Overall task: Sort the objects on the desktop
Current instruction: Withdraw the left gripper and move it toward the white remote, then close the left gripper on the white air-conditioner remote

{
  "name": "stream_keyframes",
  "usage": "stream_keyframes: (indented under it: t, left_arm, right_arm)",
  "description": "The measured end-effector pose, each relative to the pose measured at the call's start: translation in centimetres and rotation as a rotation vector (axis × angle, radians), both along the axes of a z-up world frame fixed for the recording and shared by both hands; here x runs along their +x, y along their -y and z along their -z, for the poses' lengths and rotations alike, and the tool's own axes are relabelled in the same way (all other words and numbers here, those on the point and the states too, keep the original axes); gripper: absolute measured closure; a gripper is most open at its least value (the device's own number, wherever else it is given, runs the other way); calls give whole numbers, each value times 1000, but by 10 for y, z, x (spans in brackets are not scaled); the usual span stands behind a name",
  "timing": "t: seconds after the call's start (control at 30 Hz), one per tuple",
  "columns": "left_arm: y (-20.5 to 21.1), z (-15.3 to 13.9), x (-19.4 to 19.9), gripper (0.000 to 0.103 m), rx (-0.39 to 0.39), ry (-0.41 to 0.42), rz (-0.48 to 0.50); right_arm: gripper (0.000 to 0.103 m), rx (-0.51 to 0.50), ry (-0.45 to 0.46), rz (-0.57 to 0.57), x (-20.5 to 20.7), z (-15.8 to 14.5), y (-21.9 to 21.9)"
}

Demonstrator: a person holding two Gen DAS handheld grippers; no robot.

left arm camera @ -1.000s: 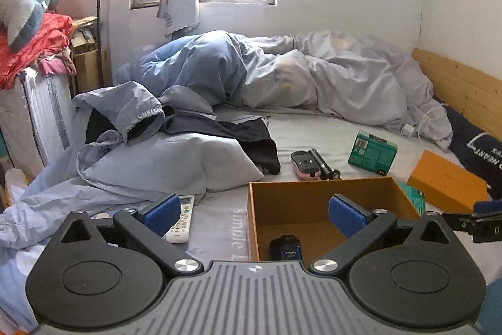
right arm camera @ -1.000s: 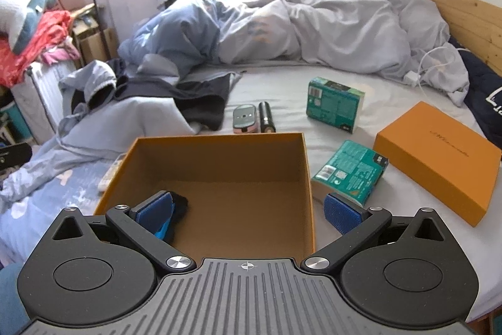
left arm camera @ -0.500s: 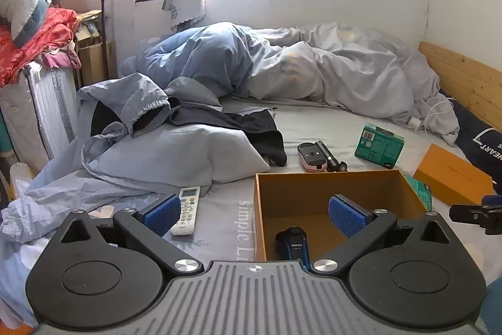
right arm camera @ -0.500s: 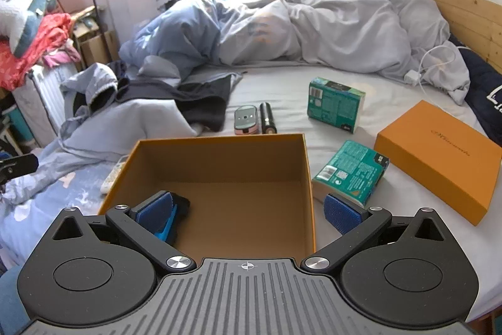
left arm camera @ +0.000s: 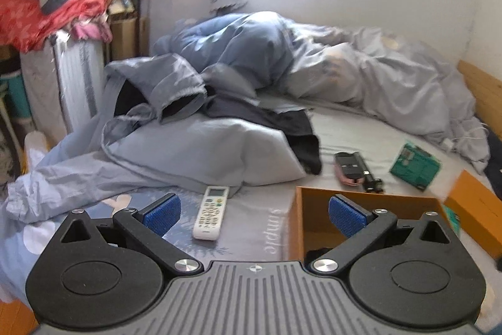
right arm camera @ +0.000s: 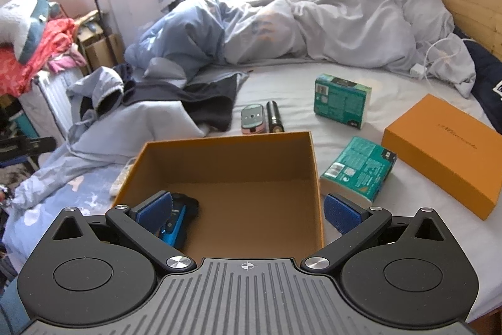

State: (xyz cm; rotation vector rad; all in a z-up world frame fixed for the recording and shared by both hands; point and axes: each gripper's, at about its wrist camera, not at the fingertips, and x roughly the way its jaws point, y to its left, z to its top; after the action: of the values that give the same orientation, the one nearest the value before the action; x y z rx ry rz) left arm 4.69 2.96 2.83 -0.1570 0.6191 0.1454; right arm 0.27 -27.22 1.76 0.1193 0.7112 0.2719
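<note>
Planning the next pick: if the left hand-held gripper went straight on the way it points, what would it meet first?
Probably the white remote control lying on the bed sheet, between the open fingers of the left hand-held gripper; depth is unclear.

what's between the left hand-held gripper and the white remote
Nothing visible. The white remote lies flat on bare bedsheet, just ahead of the open left hand-held gripper, between its fingers in view. The orange box sits off to its right, apart.
</note>
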Motion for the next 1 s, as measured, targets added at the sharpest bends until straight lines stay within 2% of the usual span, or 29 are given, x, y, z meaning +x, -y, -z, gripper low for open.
stream_keyframes:
  t: [0.07, 0.2, 0.33, 0.4, 0.47, 0.57, 1.0]
  left_arm:
    - [-11, 7, 14, 0, -12, -16, -28]
    - [-20, 23, 37, 0, 45, -20, -82]
    - [-28, 42, 60, 2, 24, -60, -105]
    - [-29, 53, 71, 2, 40, -85, -123]
    - [-31, 67, 84, 7, 63, -122, -156]
    - [-37, 87, 101, 12, 53, -171, -180]
    - [-51, 154, 149, 12, 75, -269, -140]
  right_arm:
    - [0, 5, -2, -1, 0, 0, 0]
    - [0, 18, -18, -3, 1, 3, 1]
    - [0, 36, -31, -3, 2, 4, 3]
    - [0, 47, -40, -1, 3, 6, 4]
    - [0, 56, -50, -2, 3, 7, 4]
    - [0, 67, -60, -8, 1, 9, 3]
    - [0, 79, -74, 2, 1, 9, 5]
